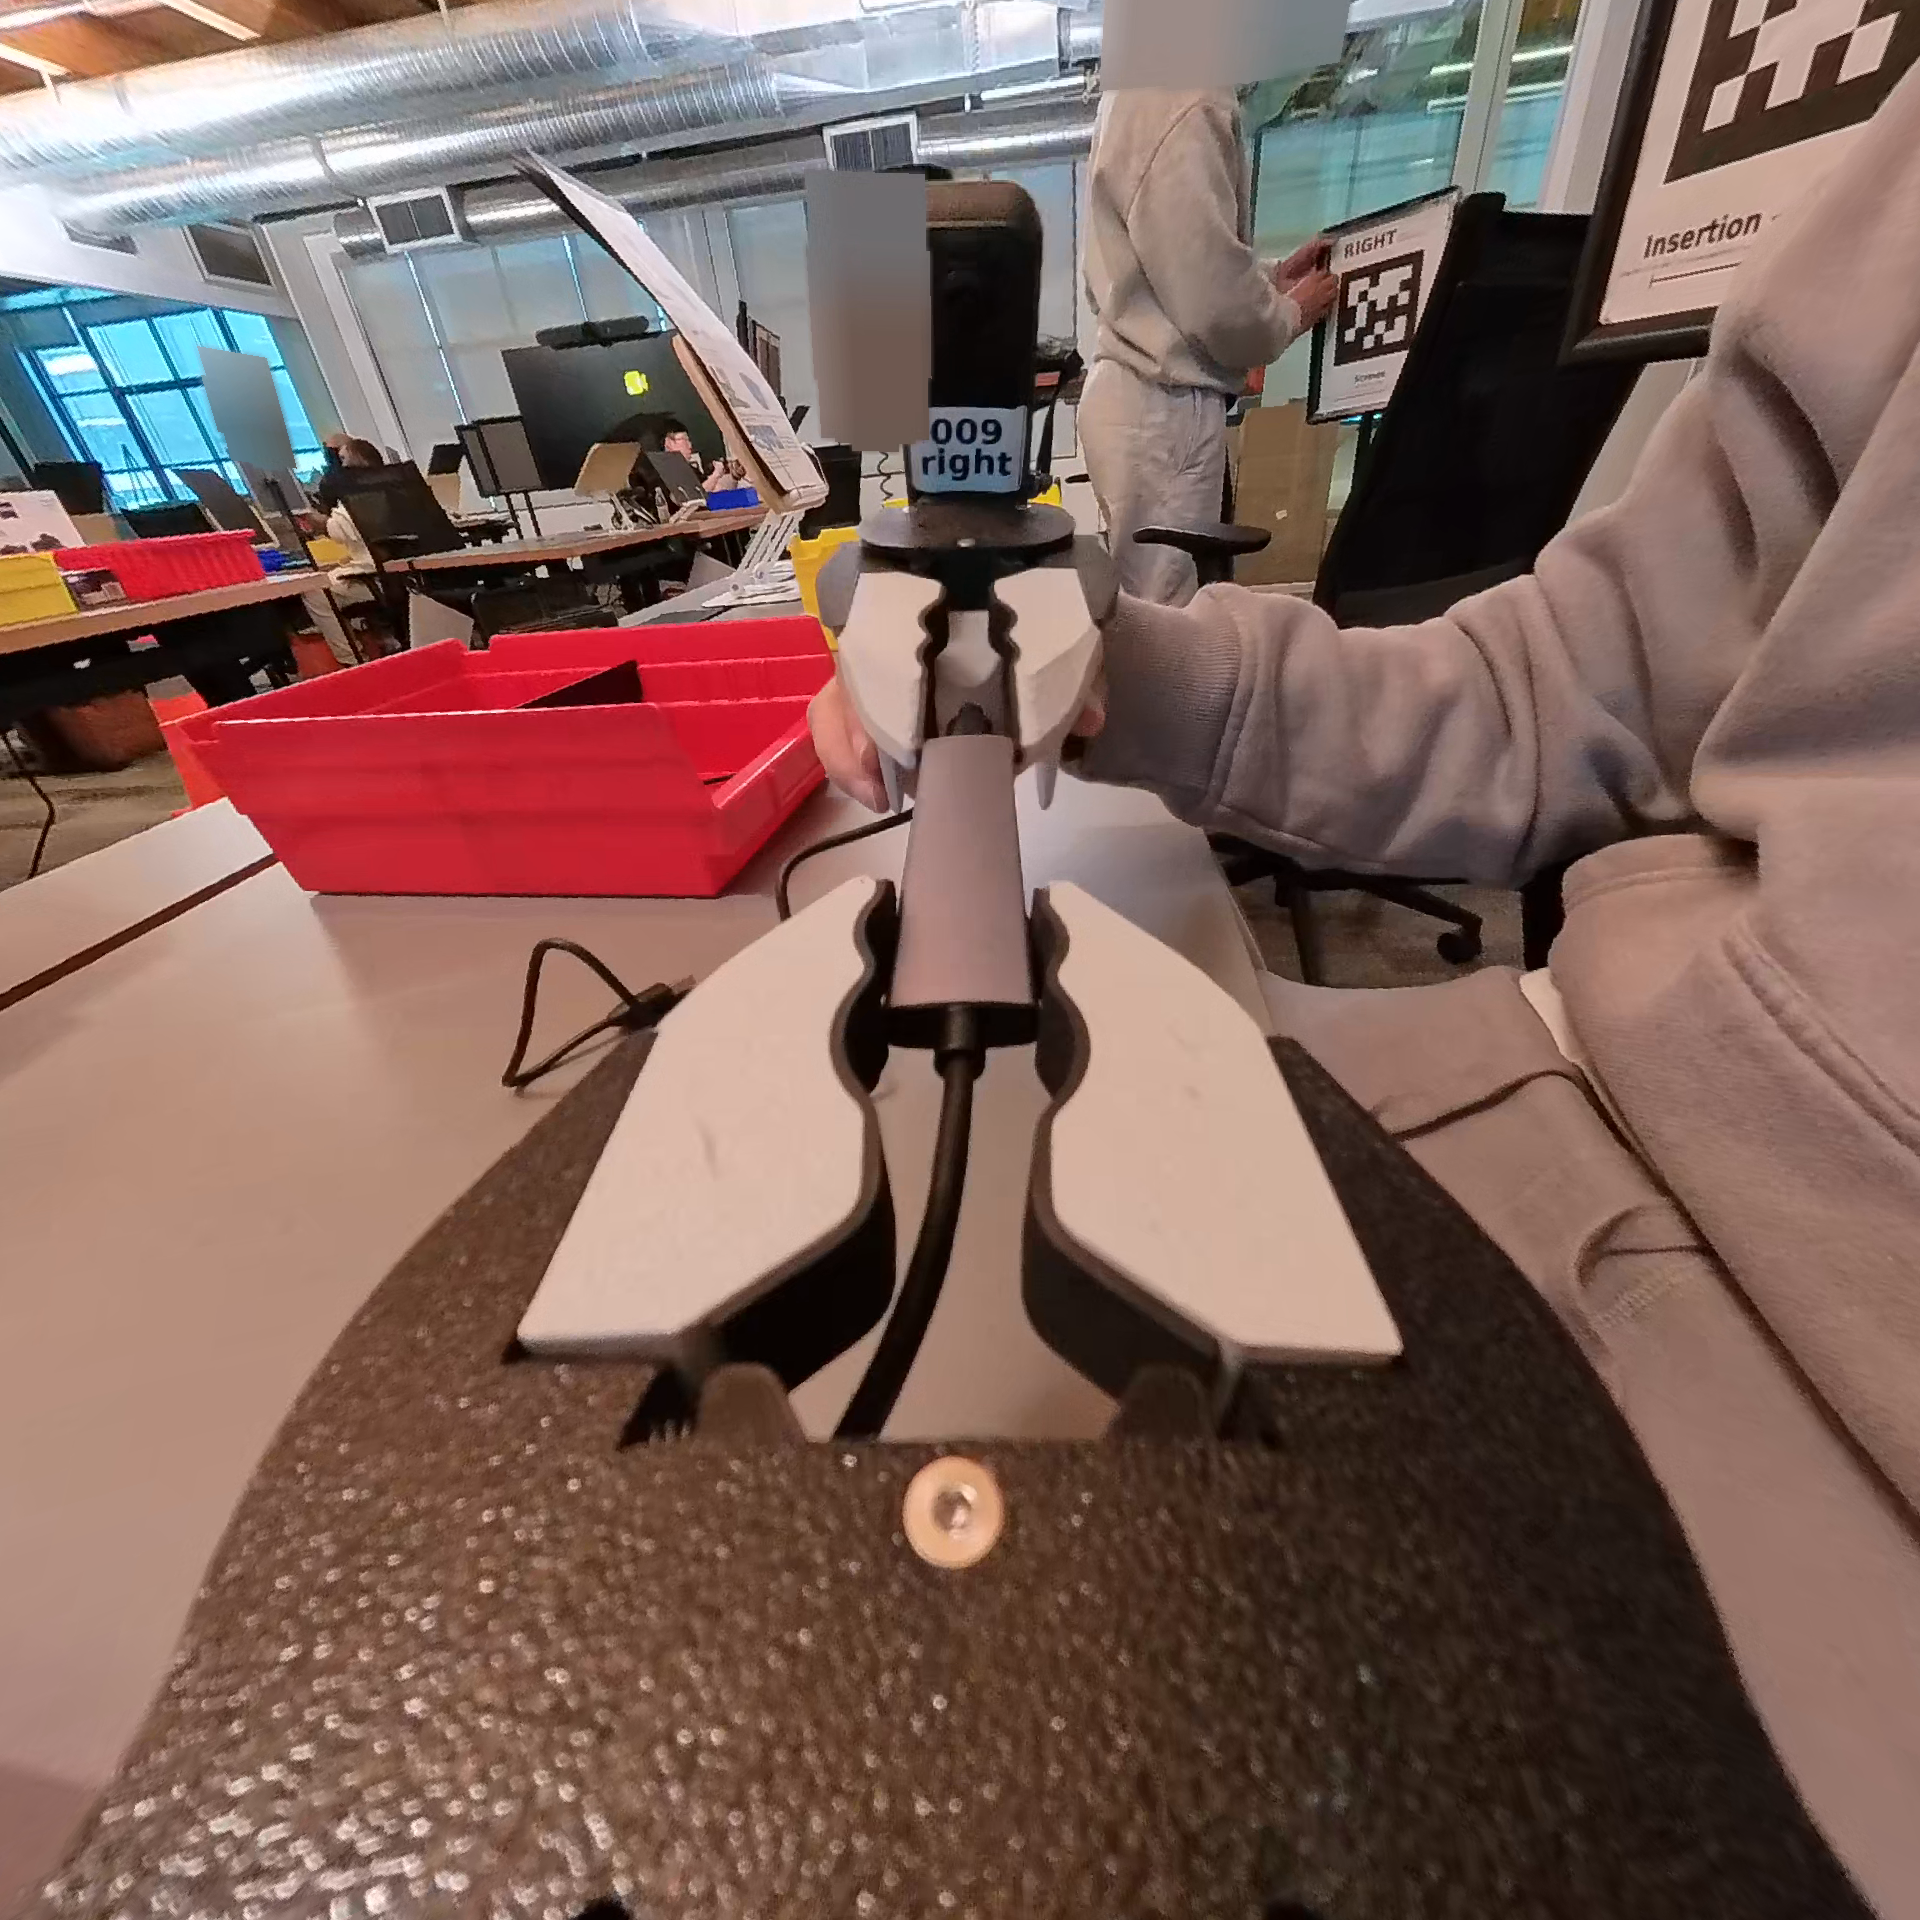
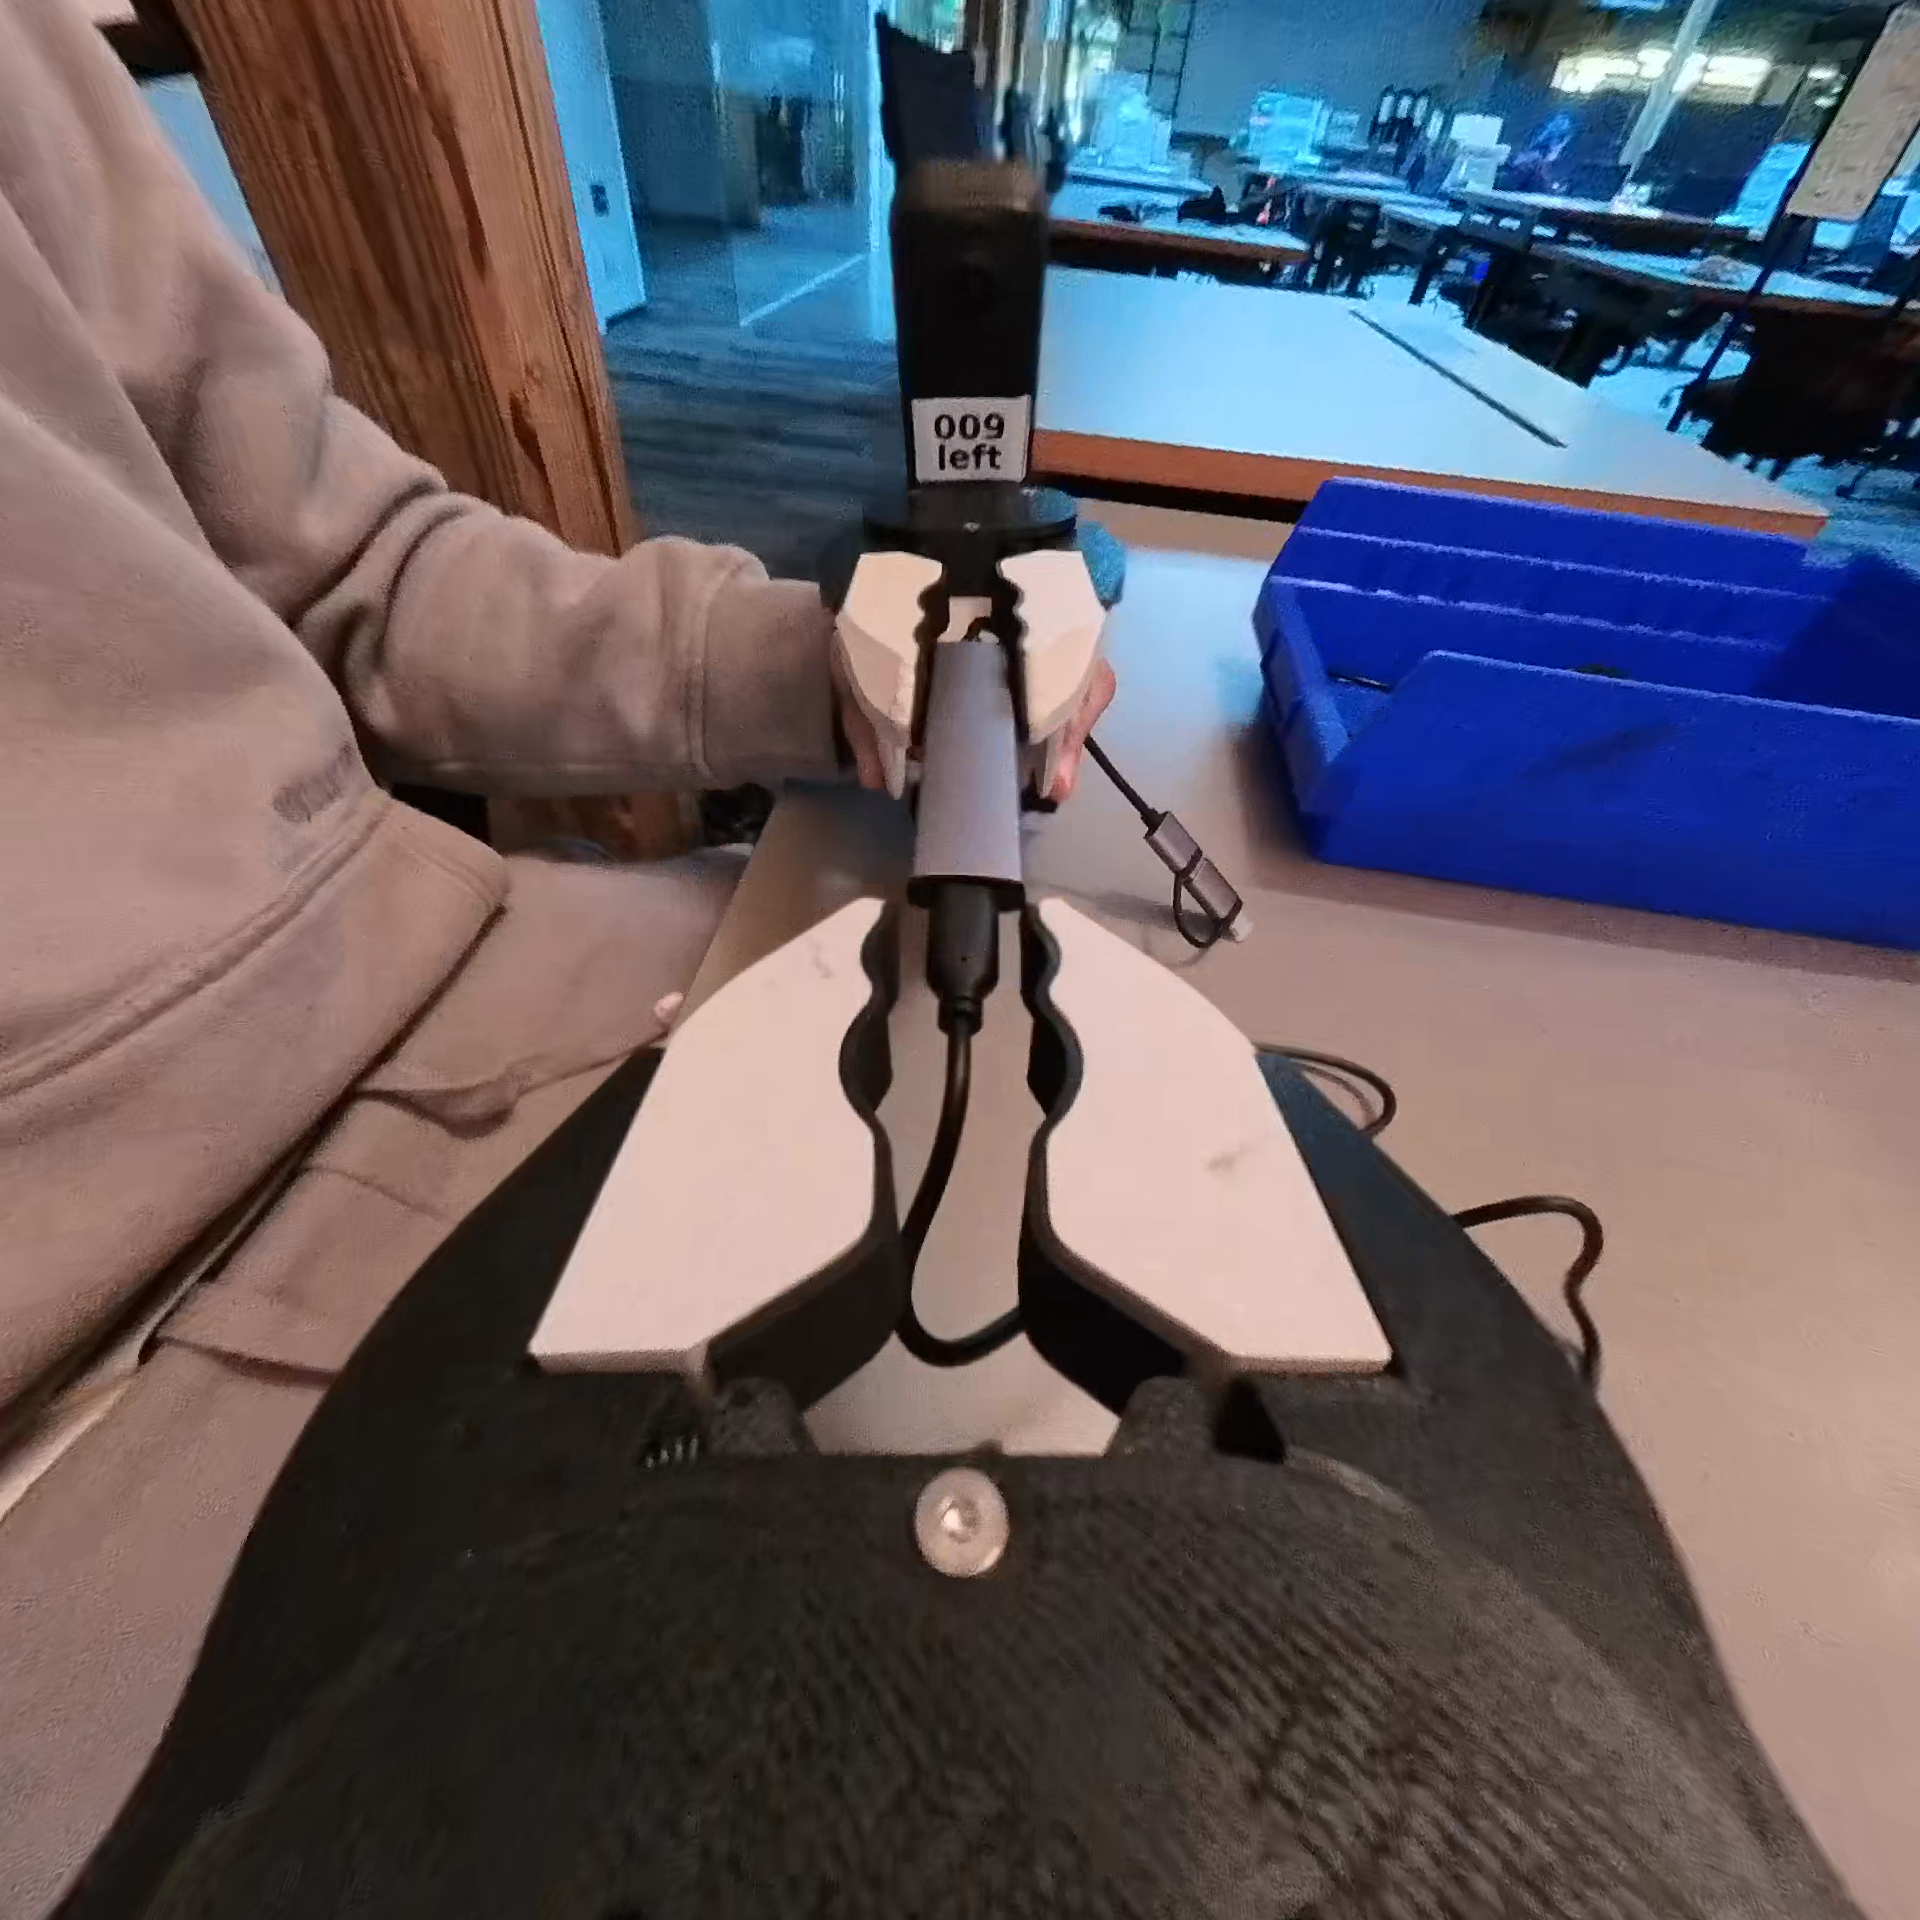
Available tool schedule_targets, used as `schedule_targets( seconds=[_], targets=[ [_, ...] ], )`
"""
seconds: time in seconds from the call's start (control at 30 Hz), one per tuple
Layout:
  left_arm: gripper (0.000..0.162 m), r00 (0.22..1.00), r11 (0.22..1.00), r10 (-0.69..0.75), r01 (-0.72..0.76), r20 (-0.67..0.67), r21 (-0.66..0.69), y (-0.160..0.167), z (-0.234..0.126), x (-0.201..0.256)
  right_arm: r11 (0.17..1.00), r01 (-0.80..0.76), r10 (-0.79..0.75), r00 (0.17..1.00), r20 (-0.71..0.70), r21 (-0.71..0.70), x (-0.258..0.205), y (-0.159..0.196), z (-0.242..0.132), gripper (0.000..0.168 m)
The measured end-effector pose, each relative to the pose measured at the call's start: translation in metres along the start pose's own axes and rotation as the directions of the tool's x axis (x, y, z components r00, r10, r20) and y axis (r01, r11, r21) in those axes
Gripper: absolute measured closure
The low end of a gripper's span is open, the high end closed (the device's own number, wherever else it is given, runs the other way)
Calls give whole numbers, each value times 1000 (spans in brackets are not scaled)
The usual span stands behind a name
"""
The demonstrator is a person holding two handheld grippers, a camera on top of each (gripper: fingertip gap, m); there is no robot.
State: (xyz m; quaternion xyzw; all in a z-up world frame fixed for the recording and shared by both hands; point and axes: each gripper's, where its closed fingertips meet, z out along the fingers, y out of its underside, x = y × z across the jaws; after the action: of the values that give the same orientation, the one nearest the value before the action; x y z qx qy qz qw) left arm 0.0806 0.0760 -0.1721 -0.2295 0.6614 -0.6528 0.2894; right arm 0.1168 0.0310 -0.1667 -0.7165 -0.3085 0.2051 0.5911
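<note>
Grey hub (image 1: 961, 883) clamped in left claw (image 1: 961, 935), right claw (image 2: 966, 935) on black plug (image 2: 964, 951), labelled cameras

Both rigs are looking basically identical: each hand-held gripper, left (image 1: 961, 940) and right (image 2: 961, 935), is sporting two pale grey fingers (image 1: 727, 1143) on a bumpy black base with one silver screw (image 1: 953, 1510) dead centre. The person is wearing a baggy beige sweatshirt sleeve (image 1: 1455, 707).

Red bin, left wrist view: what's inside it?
Inside the red bin I see red divider walls and one dark, flat panel leaning in a rear compartment. The front wall hides the compartment floors, so anything lying low cannot be seen.
</note>
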Motion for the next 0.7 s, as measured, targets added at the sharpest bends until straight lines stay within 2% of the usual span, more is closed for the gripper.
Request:
schedule_targets(
  seconds=[0.17,0.7],
  targets=[
    [137,1000,1000,-7,6,16,17,0,-4,-4,994,-90,91,996,-10,60,6,-6,5,156],
    [137,1000,999,-10,9,26,31,2,-10,-6,989,-134,135,991,-9,59,11,-1,9,155]
  ],
)
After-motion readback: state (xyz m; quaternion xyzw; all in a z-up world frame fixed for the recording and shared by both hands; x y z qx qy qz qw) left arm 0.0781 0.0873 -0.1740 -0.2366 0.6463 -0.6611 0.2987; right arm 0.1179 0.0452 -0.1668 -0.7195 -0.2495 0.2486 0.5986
